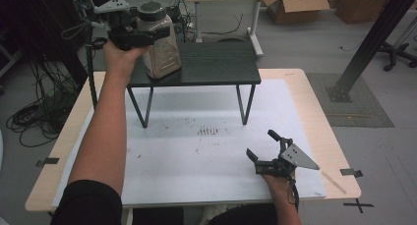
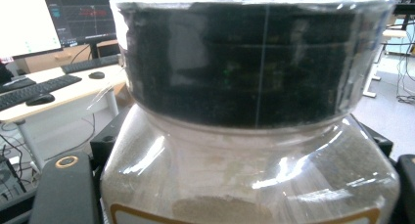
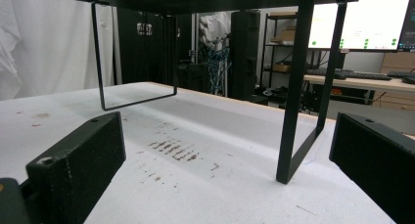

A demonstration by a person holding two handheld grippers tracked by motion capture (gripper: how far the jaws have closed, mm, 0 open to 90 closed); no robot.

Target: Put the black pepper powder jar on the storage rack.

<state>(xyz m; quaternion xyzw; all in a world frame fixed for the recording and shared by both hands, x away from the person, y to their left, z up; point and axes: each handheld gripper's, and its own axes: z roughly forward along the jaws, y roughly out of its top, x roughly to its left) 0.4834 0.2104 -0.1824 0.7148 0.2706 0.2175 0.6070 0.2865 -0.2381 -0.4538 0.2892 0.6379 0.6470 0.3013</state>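
Glossy clear plastic jar (image 1: 161, 48), matt black wood-grain shelf (image 1: 216, 63)

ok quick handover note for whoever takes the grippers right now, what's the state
Left gripper: shut on the jar, jaws on either side just under its black lid.
Jar: upright at the left end of the black shelf; I can't tell if its base is fully down.
Right gripper: open, holding nothing, low over the white mat near the right front.
Done: jar is at the shelf.
Left: probably confirm it sits flat, then release and draw the left gripper back.
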